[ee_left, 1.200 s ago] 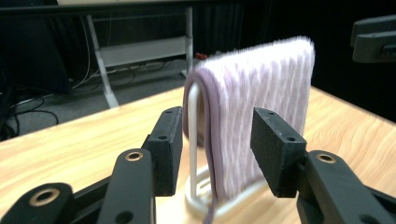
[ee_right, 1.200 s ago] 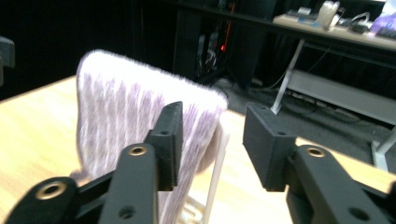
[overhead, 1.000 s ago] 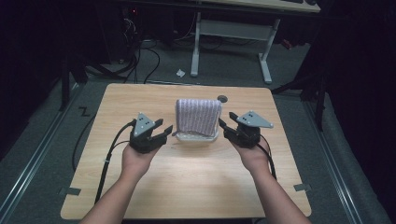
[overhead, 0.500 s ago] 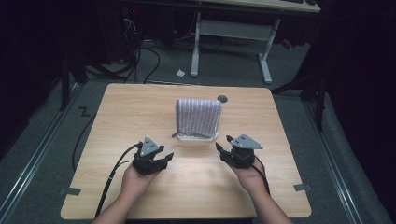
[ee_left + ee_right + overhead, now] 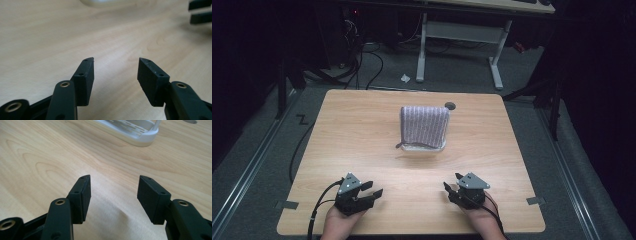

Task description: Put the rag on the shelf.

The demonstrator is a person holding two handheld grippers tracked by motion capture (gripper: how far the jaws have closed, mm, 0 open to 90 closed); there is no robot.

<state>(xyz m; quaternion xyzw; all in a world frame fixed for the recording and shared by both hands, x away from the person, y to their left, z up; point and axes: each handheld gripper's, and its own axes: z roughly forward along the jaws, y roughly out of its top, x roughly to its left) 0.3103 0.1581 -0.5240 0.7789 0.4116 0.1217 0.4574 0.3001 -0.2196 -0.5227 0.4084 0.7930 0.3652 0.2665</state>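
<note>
- Both grippers have drawn back from the towel (image 5: 424, 126) to the table's (image 5: 362, 125) near edge.
- Left gripper (image 5: 371, 192): jaws have just been opening, nothing between them.
- Right gripper (image 5: 452, 184): likewise, jaws wide and empty.
- Towel hangs over a white rack (image 5: 130, 131) mid-table, well ahead, between them.

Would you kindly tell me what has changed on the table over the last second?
Both hands drew back from the striped cloth to the table's near edge. The left tool and right tool have just been opening, with nothing between their jaws. The cloth stays draped over the white rack, in the same place.
</note>
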